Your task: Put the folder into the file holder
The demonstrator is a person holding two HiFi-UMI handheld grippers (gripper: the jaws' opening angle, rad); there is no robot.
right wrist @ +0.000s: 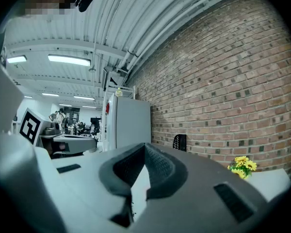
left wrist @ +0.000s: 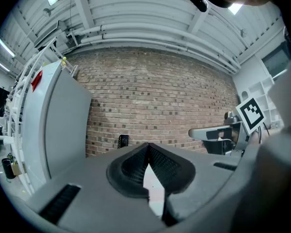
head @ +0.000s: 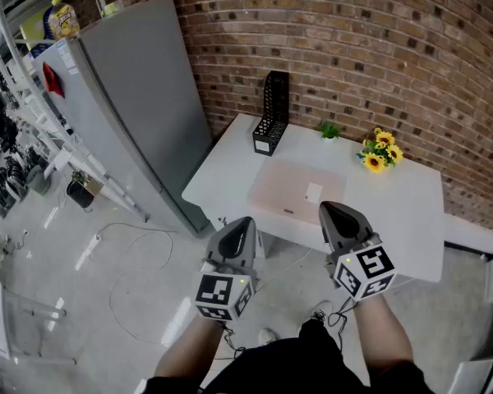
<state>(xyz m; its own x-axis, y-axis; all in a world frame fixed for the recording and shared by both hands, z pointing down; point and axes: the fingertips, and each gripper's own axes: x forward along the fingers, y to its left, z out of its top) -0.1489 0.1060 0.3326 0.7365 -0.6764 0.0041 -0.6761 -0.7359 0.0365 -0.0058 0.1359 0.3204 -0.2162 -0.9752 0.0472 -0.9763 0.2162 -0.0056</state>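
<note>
The pink folder (head: 289, 189) lies flat on the white table (head: 411, 220), close to the table's near edge, with a small white label on its cover. The black mesh file holder (head: 273, 113) stands upright at the table's back left corner, just in front of the brick wall (head: 353, 48) and apart from the folder. The holder looks empty, though from this steep angle its inside cannot be fully seen.

The person holds both grippers level, side by side, on the near side of the table. The left gripper (head: 245, 221) hangs over the floor just short of the table's edge. In its own view its jaws are pressed together with nothing between them (left wrist: 148, 148), and the file holder shows small against the wall (left wrist: 122, 141). The right gripper (head: 329, 209) has its tip at the folder's near edge as seen from above (whether it touches the folder cannot be told). Its jaws are likewise closed on nothing (right wrist: 144, 147).

A bunch of yellow flowers (head: 381, 150) and a small green plant (head: 330, 130) sit toward the back of the table, to the right of the holder. A tall grey fridge (head: 140, 97) stands just beside the table on the left.
</note>
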